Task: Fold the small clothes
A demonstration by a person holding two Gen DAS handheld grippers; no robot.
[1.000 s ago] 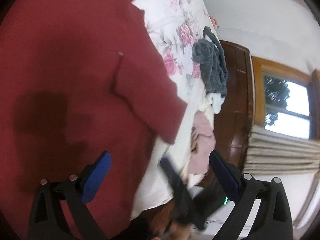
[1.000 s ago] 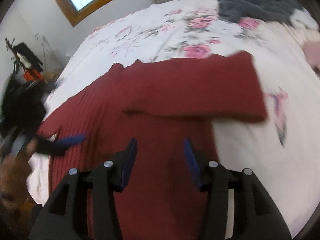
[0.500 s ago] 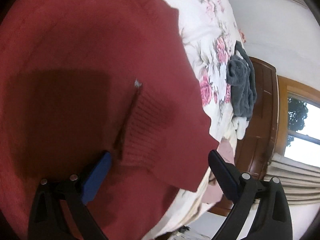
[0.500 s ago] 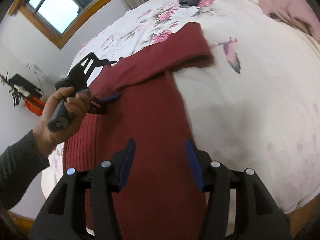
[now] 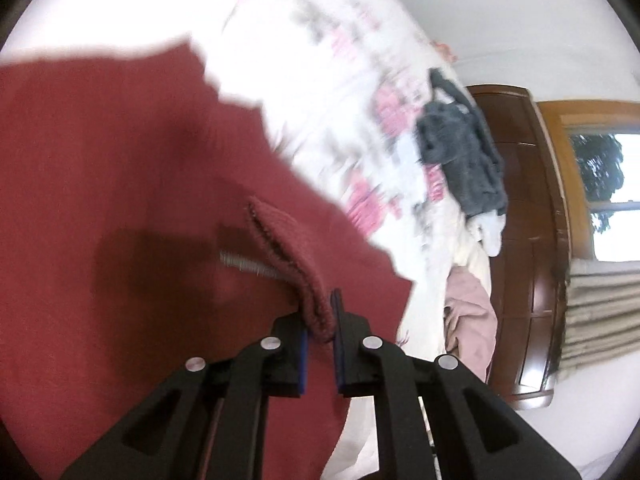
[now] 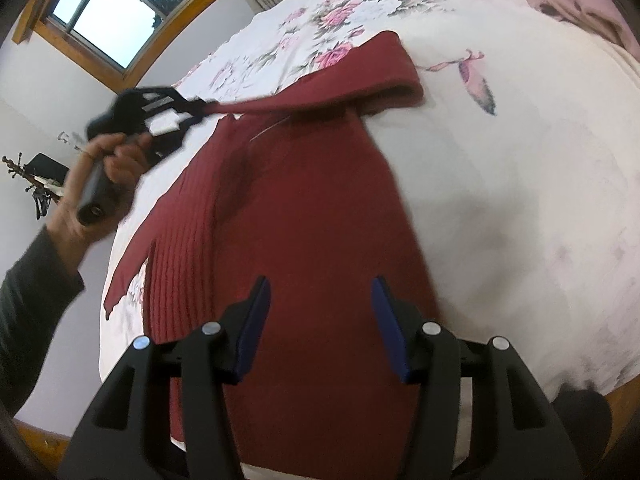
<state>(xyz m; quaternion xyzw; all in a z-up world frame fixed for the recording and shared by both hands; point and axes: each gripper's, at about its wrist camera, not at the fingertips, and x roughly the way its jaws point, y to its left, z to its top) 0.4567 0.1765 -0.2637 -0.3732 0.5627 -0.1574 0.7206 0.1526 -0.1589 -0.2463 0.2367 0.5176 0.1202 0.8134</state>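
The dark red ribbed sweater (image 6: 304,216) lies spread on the bed (image 6: 520,184), its hem toward the right tool and one sleeve folded across the chest. Half a second ago the left tool (image 5: 320,330) stood wide open over the neckline; now its blue pads are closed together, clamped on the ribbed collar edge (image 5: 288,256), which stands up in a ridge between them. Seen from the right wrist, the left tool (image 6: 192,114) and the hand (image 6: 100,184) holding it have moved up toward the collar, and the shoulder fabric is pulled taut. The right tool (image 6: 320,320) hovers over the lower body of the sweater as before, its fingers apart with nothing between them.

The bed wears a white quilt with pink roses. A grey garment (image 5: 460,160) and a pink garment (image 5: 472,312) lie heaped near its far edge, beside a dark wooden headboard (image 5: 520,220). A wood-framed window (image 6: 108,20) with pleated curtains (image 5: 600,312) is set in the white wall.
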